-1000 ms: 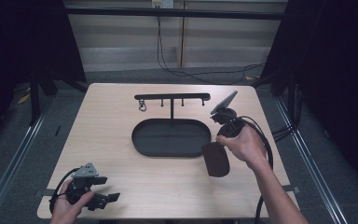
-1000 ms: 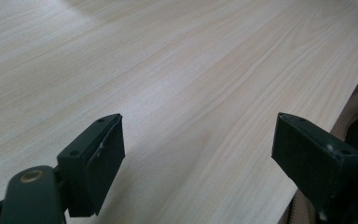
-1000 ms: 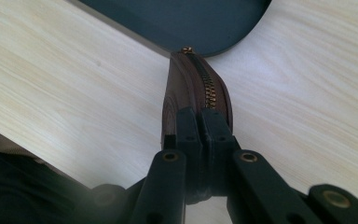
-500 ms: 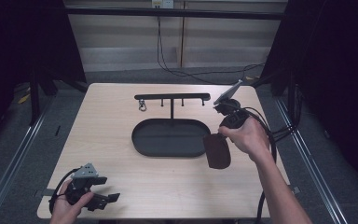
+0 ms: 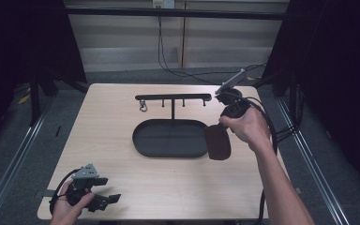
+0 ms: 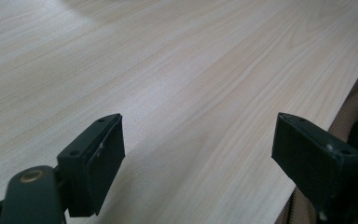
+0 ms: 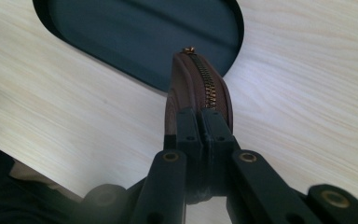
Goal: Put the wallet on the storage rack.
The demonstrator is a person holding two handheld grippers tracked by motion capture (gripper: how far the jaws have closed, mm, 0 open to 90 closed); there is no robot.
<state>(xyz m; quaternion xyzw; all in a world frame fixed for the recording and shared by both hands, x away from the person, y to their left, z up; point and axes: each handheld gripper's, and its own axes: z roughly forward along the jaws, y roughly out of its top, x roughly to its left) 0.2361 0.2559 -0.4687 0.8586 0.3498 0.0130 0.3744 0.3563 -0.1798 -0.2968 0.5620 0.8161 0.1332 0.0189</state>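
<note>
Pouch [image 5: 217, 142], brown with a zipper, hangs pinched in the right gripper [image 7: 204, 122], just beside the right end of the dark oval tray [image 5: 145, 145]. Left gripper [image 6: 196, 154] rests far from the tray, near the table's front edge, jaws wide apart and empty. The carrying step seems underway; next likely means moving the pouch over the tray and lowering it.

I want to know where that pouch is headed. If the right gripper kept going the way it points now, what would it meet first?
Probably the black oval tray. The right gripper, fingers shut on the brown zippered pouch, aims down toward its near rim; the pouch's tip would likely arrive first. Depth is unclear.
</note>
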